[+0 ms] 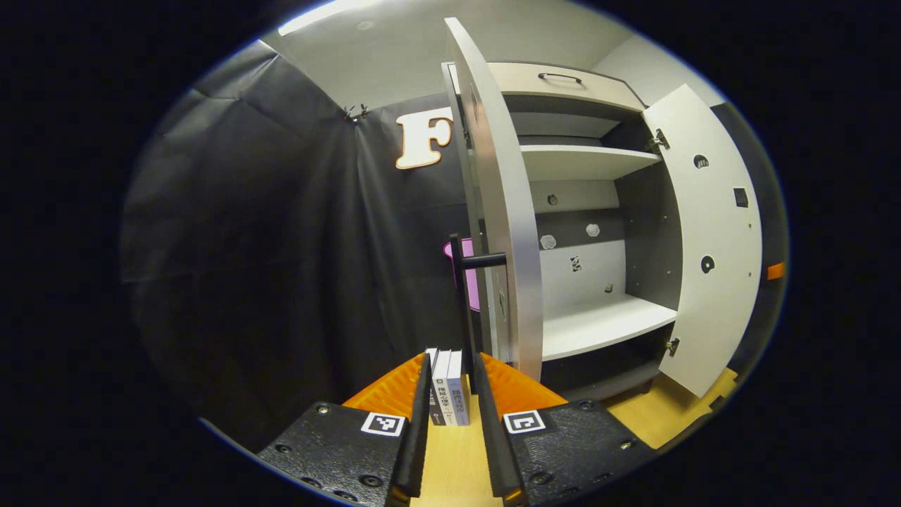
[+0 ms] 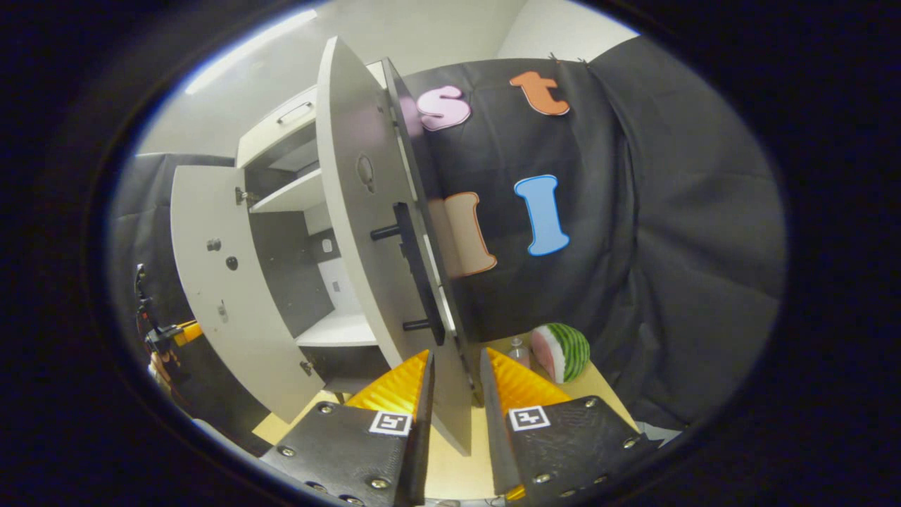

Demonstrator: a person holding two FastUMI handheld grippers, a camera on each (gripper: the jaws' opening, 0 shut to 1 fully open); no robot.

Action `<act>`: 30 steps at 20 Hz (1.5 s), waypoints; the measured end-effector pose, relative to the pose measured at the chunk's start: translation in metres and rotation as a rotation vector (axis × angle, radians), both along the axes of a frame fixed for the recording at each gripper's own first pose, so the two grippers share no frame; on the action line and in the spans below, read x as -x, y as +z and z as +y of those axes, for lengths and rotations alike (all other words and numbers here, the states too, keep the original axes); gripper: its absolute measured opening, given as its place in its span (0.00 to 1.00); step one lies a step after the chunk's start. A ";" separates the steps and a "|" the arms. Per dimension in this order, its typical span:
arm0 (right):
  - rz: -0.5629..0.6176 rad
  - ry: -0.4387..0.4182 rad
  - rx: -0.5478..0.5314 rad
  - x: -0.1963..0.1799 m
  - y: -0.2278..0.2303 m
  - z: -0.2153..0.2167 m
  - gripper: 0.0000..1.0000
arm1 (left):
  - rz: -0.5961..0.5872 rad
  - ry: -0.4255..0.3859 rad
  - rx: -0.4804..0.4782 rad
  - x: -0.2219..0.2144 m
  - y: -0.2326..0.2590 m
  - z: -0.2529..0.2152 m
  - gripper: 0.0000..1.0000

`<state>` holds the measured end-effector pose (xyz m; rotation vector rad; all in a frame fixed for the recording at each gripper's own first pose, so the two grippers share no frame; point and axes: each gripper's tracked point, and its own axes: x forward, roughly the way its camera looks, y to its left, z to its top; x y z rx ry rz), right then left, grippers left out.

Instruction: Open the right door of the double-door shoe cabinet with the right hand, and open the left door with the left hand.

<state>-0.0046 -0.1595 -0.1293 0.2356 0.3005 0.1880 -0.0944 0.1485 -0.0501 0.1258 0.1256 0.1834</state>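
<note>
Both cabinet doors stand open.
We see each hand-held gripper, left (image 1: 454,394) and right (image 2: 456,384), parted around its door's handle ( (image 1: 473,262), (image 2: 415,271)), without clear contact; three books (image 1: 448,394) stand nearby.

Dim booth, ceiling strip light (image 1: 320,14) glaring at top, strong fisheye bending, soft edges

- Left gripper view: close behind left door (image 1: 503,232) edge, facing into the shoe cabinet (image 1: 598,211).
- Right gripper view: close at right door (image 2: 366,267) edge, facing inward.
- Shared: cabinet interior, both doors.
</note>
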 end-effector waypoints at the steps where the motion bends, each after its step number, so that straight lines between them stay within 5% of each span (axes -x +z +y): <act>1: -0.014 0.008 0.006 0.000 0.007 0.003 0.36 | 0.007 0.022 0.001 0.008 0.000 -0.001 0.37; 8: -0.159 0.169 0.133 0.015 0.078 0.078 0.36 | -0.010 0.007 0.015 0.033 0.030 -0.080 0.37; 14: -0.226 0.301 0.156 0.012 0.093 0.176 0.35 | -0.013 -0.112 0.001 -0.006 0.053 -0.168 0.41; 15: -0.234 0.315 0.151 0.009 0.093 0.192 0.27 | -0.022 -0.124 0.015 -0.014 0.056 -0.178 0.41; 19: -0.274 0.307 0.165 -0.005 0.104 0.231 0.27 | -0.063 -0.150 0.034 -0.041 0.071 -0.203 0.37; 21: -0.288 0.291 0.160 -0.016 0.108 0.240 0.39 | -0.068 -0.163 0.051 -0.049 0.076 -0.210 0.41; 23: -0.305 0.265 0.145 -0.027 0.113 0.244 0.55 | -0.073 -0.182 0.076 -0.056 0.079 -0.218 0.57; 24: -0.312 0.256 0.138 -0.031 0.115 0.245 0.78 | -0.074 -0.188 0.078 -0.059 0.079 -0.218 0.71; 26: -0.315 0.247 0.138 -0.038 0.115 0.250 0.90 | -0.076 -0.198 0.076 -0.066 0.080 -0.218 1.00; 30: -0.317 0.213 0.148 -0.049 0.113 0.254 0.92 | -0.085 -0.212 0.101 -0.079 0.079 -0.215 0.98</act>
